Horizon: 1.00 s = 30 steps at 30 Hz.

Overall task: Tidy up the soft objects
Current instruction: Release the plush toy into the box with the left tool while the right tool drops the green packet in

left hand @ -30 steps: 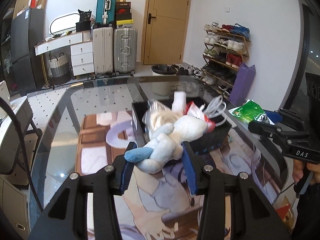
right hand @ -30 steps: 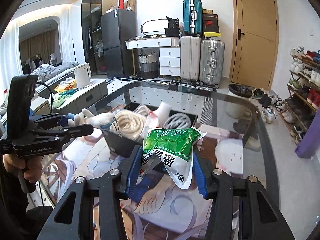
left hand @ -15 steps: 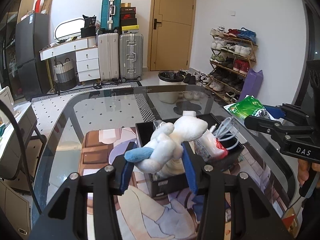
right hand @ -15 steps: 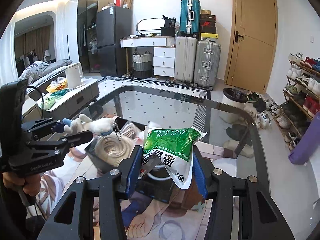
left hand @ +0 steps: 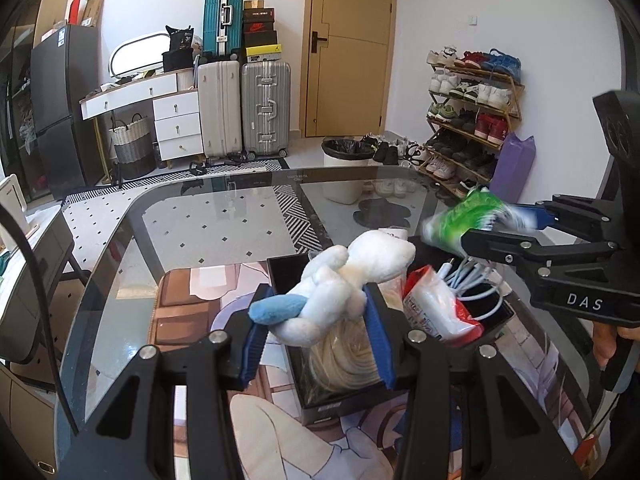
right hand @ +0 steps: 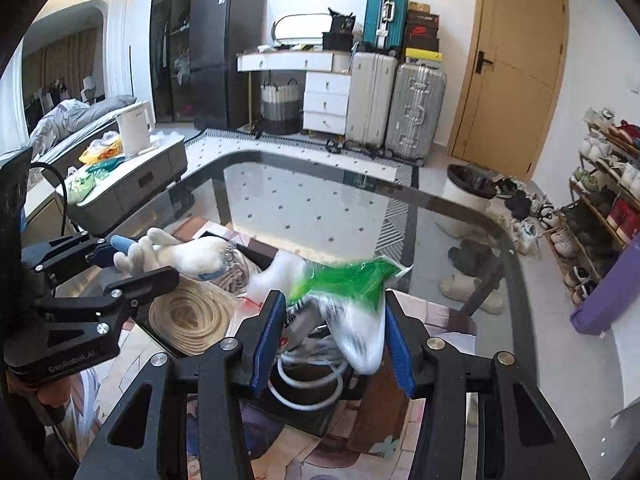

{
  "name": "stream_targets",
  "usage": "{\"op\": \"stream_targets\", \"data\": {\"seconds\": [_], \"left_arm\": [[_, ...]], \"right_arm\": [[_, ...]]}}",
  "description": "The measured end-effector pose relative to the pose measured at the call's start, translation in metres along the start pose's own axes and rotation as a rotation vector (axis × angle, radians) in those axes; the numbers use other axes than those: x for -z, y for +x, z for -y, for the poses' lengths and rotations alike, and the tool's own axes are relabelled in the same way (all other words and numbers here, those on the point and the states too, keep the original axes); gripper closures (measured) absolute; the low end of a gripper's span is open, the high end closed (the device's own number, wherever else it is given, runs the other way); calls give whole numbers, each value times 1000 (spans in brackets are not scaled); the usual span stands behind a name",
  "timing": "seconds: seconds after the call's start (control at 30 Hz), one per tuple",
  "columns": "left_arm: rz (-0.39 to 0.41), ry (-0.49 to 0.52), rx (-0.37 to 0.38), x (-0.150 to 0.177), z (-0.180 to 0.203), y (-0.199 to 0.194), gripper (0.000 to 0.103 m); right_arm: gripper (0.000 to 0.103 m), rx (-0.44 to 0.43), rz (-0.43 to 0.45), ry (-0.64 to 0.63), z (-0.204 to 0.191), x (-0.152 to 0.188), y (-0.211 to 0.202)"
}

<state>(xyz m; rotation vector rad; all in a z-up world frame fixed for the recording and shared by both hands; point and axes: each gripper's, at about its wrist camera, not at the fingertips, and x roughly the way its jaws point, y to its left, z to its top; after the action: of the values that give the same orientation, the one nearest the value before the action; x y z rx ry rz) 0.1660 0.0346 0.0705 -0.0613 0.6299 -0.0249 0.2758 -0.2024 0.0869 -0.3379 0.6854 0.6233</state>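
- left gripper [left hand: 316, 334] clamped on white plush toy [left hand: 344, 284], blue pads pressing both sides; toy held above black box [left hand: 336, 400], near its 9 o'clock end.
- right gripper [right hand: 332, 340] closed on green-and-white bag [right hand: 352, 300], blurred, hanging over the box's cable coil [right hand: 308, 376].
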Motion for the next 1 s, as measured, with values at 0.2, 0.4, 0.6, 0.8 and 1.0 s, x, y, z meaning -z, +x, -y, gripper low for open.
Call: {"op": "stream_targets", "data": {"seconds": [0.2,0.4,0.6,0.8,1.0], "left_arm": [[-13,8,-6,2,3,9,59],[-24,19,-9,5,5,14,58],[-37,29,-17,5,7,17,58],[-45,30,-7,8,6,11,55],[-26,43,-1,11,8,-1,39]], "right_arm": [[54,14,-40,-36,-3,0,19],[54,2,-41,-52,-7,5,24],[54,1,-39,-63,-10,6,27],[52,15,-10,-54,-9,11,15],[31,7,51,-41,-5,25,-7]]}}
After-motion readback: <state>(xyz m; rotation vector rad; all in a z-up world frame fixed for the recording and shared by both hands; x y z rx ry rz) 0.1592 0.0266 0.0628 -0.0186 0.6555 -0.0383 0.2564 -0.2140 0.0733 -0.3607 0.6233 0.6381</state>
